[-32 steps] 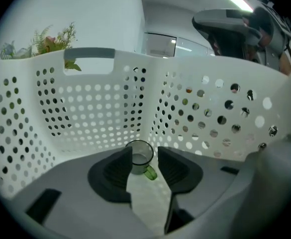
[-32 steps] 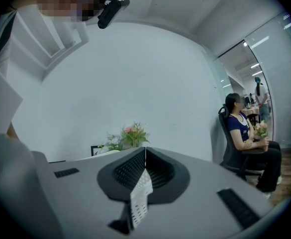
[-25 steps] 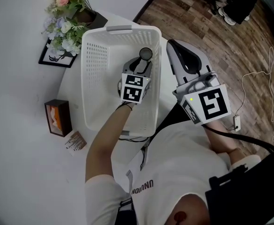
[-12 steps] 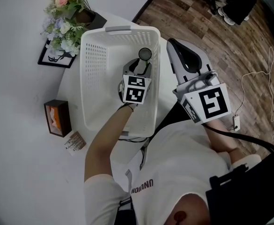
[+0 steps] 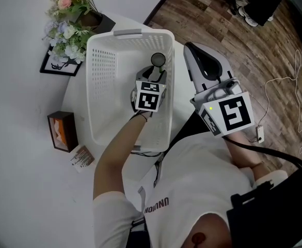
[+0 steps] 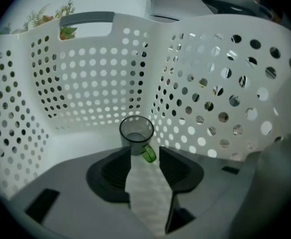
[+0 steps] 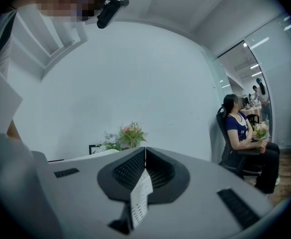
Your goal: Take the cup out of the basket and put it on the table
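A clear grey cup (image 5: 158, 60) with a green handle (image 6: 148, 155) stands upright on the floor of the white perforated basket (image 5: 103, 81), near its right wall. My left gripper (image 5: 156, 72) reaches down into the basket. Its jaws stand wide open, and in the left gripper view the cup (image 6: 136, 133) is just beyond the tips, its handle pointing into the gap. The pads touch nothing. My left gripper (image 6: 140, 152) is aimed at the cup. My right gripper (image 5: 191, 49) hovers outside the basket's right side, and in its own view the right gripper (image 7: 145, 149) is shut and empty.
The basket sits on a white round table (image 5: 32, 190). A flower pot (image 5: 73, 14), a picture frame (image 5: 63, 64), a brown tissue box (image 5: 63, 130) and a small packet (image 5: 82, 156) lie to its left. Wooden floor (image 5: 254, 45) is on the right. A seated person (image 7: 242, 133) is far off.
My left gripper has edged slightly toward the cup inside the basket. The right gripper has stayed where it was.
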The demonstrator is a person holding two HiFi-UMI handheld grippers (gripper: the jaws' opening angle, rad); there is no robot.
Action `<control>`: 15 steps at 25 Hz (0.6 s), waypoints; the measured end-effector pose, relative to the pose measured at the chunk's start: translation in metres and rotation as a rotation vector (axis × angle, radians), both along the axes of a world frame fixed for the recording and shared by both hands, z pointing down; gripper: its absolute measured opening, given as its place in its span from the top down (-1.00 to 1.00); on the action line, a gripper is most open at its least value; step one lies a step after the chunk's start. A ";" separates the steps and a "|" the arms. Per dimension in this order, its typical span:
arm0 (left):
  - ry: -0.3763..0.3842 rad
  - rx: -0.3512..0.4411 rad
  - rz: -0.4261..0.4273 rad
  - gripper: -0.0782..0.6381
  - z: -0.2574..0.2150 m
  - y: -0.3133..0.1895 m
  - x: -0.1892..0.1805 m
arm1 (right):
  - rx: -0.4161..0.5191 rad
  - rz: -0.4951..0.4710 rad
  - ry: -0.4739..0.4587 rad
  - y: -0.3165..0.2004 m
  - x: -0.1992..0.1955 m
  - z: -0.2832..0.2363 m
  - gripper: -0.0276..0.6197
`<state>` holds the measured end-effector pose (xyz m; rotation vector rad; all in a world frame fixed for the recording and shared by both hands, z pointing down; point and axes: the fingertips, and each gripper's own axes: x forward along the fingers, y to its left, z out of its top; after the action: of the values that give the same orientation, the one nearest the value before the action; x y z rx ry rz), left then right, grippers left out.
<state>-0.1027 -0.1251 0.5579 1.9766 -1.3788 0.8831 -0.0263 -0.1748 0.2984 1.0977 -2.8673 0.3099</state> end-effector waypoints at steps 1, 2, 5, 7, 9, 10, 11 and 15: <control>0.007 -0.009 -0.001 0.30 0.001 0.001 0.000 | 0.000 0.001 0.000 0.000 0.000 0.000 0.85; 0.009 -0.017 -0.001 0.30 0.002 0.002 0.001 | -0.001 0.003 0.001 0.000 0.001 0.000 0.85; 0.005 -0.019 -0.006 0.30 0.006 0.003 -0.002 | -0.003 0.003 0.002 0.000 0.002 0.001 0.85; 0.006 -0.017 -0.019 0.30 0.007 0.002 -0.005 | -0.005 0.003 0.003 0.000 0.002 0.000 0.85; 0.014 -0.018 -0.036 0.30 0.008 0.001 -0.008 | -0.006 0.004 0.005 0.000 0.002 0.001 0.85; 0.018 -0.019 -0.044 0.30 0.009 0.001 -0.009 | -0.005 0.004 0.006 0.000 0.001 0.001 0.85; 0.020 -0.018 -0.048 0.30 0.009 0.001 -0.010 | -0.005 0.004 0.006 0.000 0.001 0.002 0.85; 0.008 -0.008 -0.051 0.30 0.009 0.000 -0.013 | -0.004 0.004 0.007 0.001 0.001 0.002 0.85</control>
<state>-0.1161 -0.1248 0.5668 1.9284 -1.4130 0.8557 -0.0250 -0.1733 0.3000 1.1014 -2.8575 0.3119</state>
